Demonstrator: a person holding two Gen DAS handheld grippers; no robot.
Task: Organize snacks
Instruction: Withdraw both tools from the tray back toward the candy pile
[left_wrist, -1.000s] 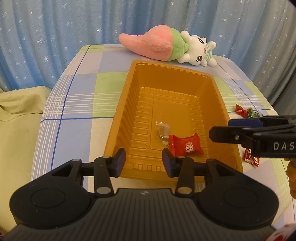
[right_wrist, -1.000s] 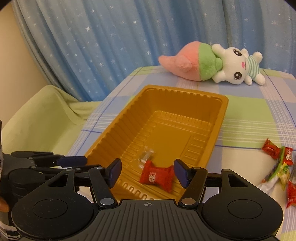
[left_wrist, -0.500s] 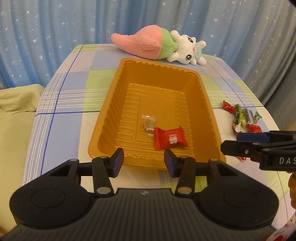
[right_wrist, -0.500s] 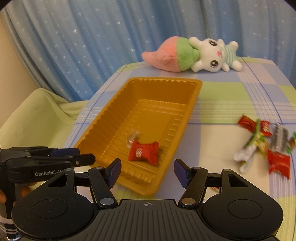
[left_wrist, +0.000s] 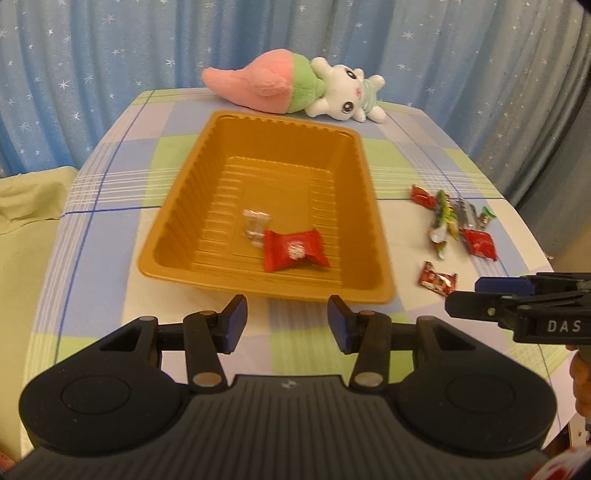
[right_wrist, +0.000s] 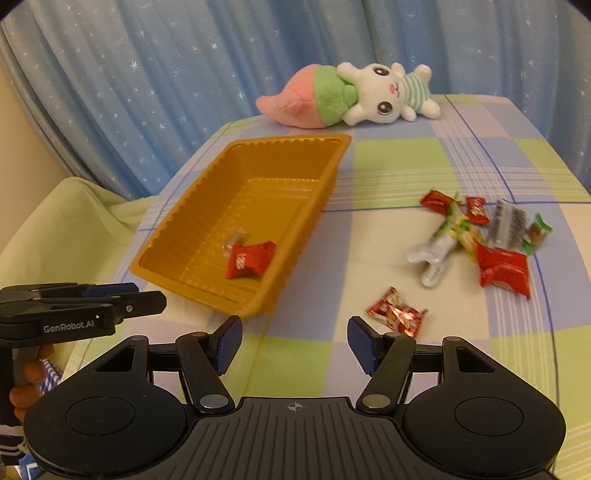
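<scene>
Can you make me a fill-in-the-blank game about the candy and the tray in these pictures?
1. The big red candy lies inside the ____ tray.
2. Next to it in the tray sits a ____ wrapper you can see through.
3. Both the left gripper and the right gripper are ____ and hold nothing.
4. The plush bunny lies ____ the tray.

Missing words: orange; clear; open; behind

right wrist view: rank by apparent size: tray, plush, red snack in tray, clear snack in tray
1. tray
2. plush, though it sits farther back, so it looks smaller than it is
3. red snack
4. clear snack, partly hidden by the red one
</scene>
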